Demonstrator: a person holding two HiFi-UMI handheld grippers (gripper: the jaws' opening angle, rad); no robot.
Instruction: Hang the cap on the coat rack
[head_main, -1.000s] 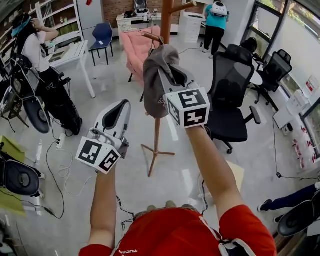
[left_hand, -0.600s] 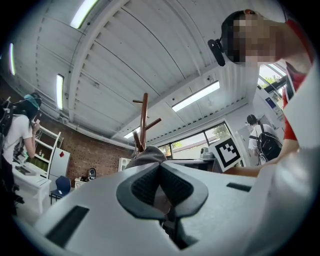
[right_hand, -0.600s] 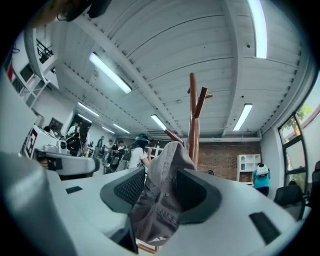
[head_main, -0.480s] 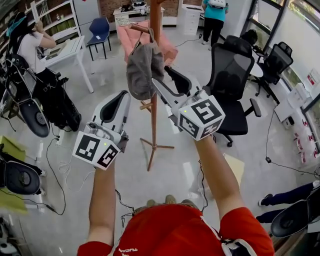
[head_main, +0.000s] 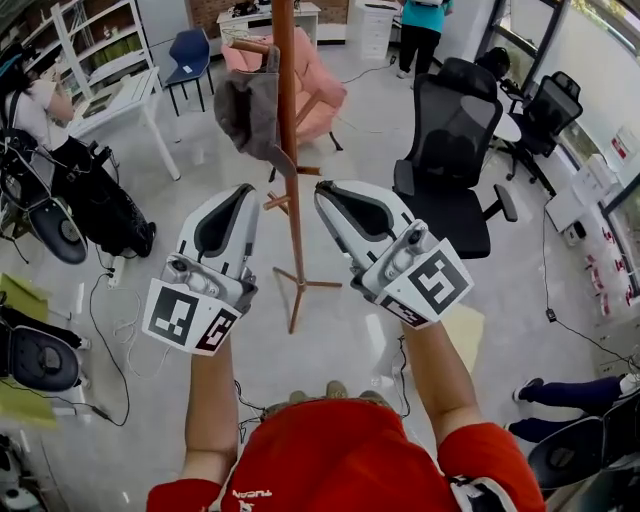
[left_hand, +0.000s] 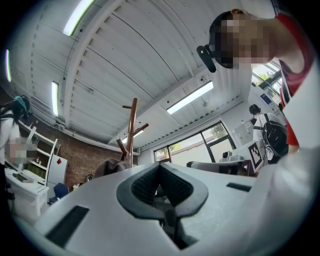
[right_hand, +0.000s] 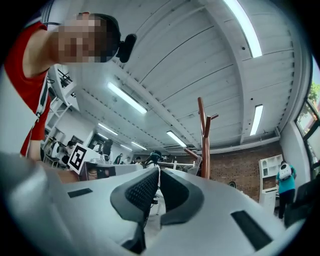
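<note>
1. We see the grey cap (head_main: 250, 108) hanging high on the wooden coat rack (head_main: 290, 220).
2. Our left tongs (head_main: 232, 200) are clenched and empty.
3. Our right tongs (head_main: 340, 195) are closing on nothing, well apart from the cap.

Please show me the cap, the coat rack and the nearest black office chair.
cap (head_main: 247, 108), head view, on its grey fabric.
coat rack (head_main: 291, 215), head view, on its wooden pole.
nearest black office chair (head_main: 455, 130), head view, on its backrest.
</note>
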